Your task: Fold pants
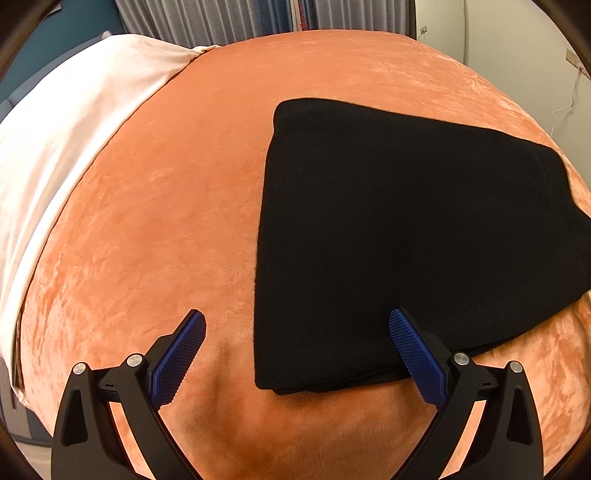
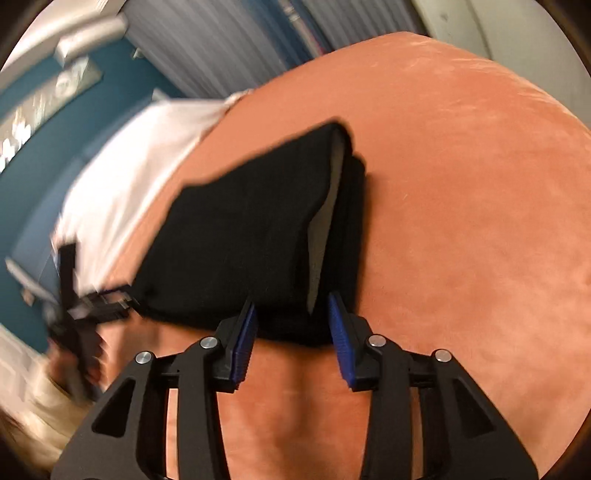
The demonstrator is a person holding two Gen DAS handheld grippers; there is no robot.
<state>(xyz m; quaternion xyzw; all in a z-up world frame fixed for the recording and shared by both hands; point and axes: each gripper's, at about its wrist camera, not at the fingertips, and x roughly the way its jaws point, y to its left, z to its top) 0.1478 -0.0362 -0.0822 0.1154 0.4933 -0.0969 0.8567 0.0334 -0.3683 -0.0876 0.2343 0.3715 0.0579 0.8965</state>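
The black pants (image 1: 406,236) lie folded into a thick flat stack on the orange bed cover (image 1: 166,206). My left gripper (image 1: 295,328) is open just above the stack's near left corner; its right finger overlaps the cloth and its left finger is over bare cover. In the blurred right wrist view the pants (image 2: 240,236) show a grey inner lining along the right fold. My right gripper (image 2: 291,314) is open at the stack's near edge with nothing between the fingers. The left gripper (image 2: 110,299) shows at the stack's left corner.
A white pillow or sheet (image 1: 62,147) lies along the bed's left side. Grey curtains (image 1: 221,18) hang behind the bed. A white wall with sockets (image 1: 517,44) is at the right. Teal wall (image 2: 44,155) is at the left.
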